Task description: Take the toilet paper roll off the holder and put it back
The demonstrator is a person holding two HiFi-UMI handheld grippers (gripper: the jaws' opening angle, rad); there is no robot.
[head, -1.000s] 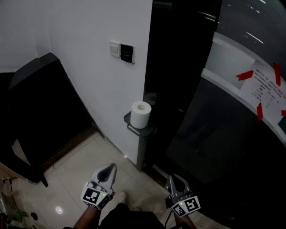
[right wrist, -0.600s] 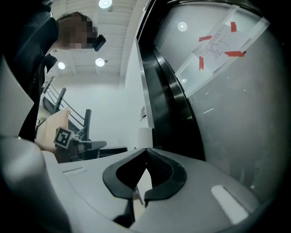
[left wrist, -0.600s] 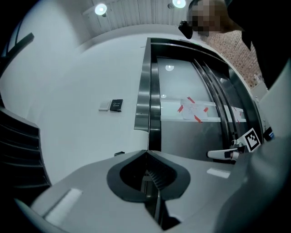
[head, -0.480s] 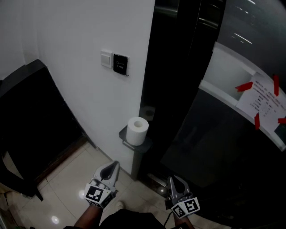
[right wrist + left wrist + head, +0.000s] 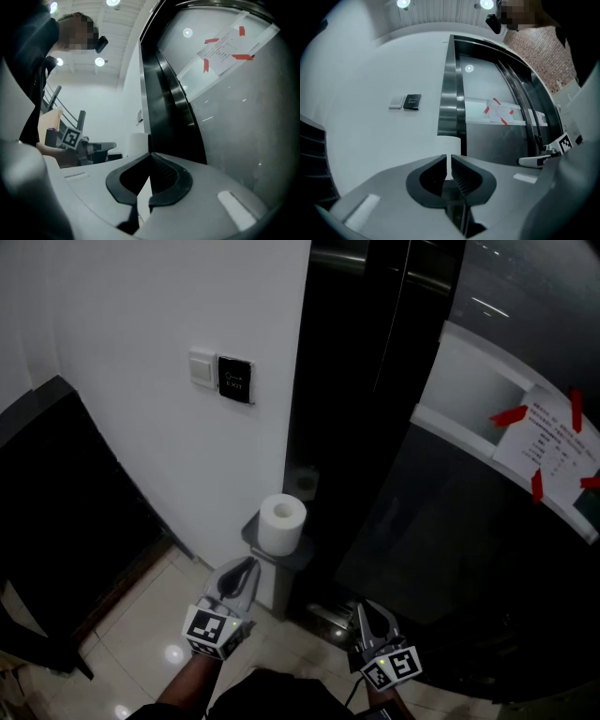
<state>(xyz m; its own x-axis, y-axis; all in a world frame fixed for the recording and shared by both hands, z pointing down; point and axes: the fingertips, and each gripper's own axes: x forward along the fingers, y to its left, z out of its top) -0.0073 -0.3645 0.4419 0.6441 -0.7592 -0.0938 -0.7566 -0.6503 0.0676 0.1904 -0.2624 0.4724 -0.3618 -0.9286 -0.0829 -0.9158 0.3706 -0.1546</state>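
While both grippers hang closed and empty, the toilet paper roll [image 5: 281, 523] stands upright on its holder [image 5: 305, 557], just beyond the tips of our left gripper [image 5: 246, 570].
We see white wall [image 5: 141, 315] left of those jaws, a dark panel [image 5: 356, 427] to their right and open floor [image 5: 127, 643] beneath. The roll's long axis runs vertical, core upward, which only the head view shows. From our right gripper [image 5: 367, 608], the roll's side appears ahead-left of the jaws.

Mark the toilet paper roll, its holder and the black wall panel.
toilet paper roll [image 5: 281, 527], head view, on its white side.
holder [image 5: 301, 559], head view, on the bare right edge of its shelf.
black wall panel [image 5: 234, 380], head view, on the middle of its face.
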